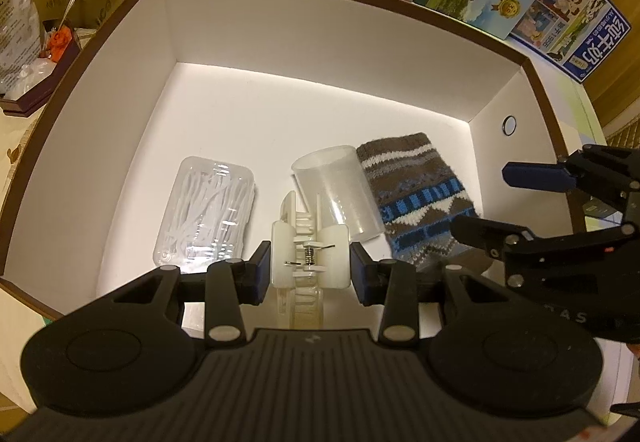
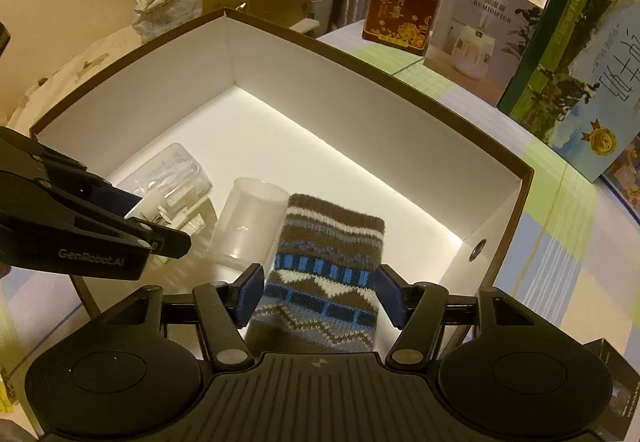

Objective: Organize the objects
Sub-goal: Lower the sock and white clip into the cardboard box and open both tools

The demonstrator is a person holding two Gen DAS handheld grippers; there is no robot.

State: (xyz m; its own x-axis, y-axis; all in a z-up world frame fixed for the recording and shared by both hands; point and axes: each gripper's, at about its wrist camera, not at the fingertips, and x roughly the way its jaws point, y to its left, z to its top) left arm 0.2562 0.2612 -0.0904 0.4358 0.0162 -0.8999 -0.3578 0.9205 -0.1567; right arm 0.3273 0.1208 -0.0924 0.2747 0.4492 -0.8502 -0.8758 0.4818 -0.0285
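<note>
Four things sit inside the big white box (image 1: 280, 41) with the brown rim, and all of them are in the lower part of the left wrist view. At the lower left is a clear plastic case (image 1: 206, 209) with thin white sticks inside. In the lower middle is a white hair clip (image 1: 308, 254), and the left gripper (image 1: 310, 272) has its two blue pads pressed on both sides of it, so its jaws are clamped on the clip. Just behind the clip lies a clear plastic cup (image 1: 340, 193) tipped on its side, touching the clip. Next to the cup on the right lies a knitted sock (image 1: 416, 201) with brown, white and blue stripes, touching the cup. In the right wrist view the sock (image 2: 328, 274) fills the lower middle, and the right gripper (image 2: 320, 294) has its jaws wide apart, one blue pad on each side of the sock; I cannot tell if they touch it. Behind the box at the top right of that view stand a dark red box (image 2: 404, 1), a white humidifier box (image 2: 480, 25) and a green milk carton box (image 2: 580, 61)
</note>
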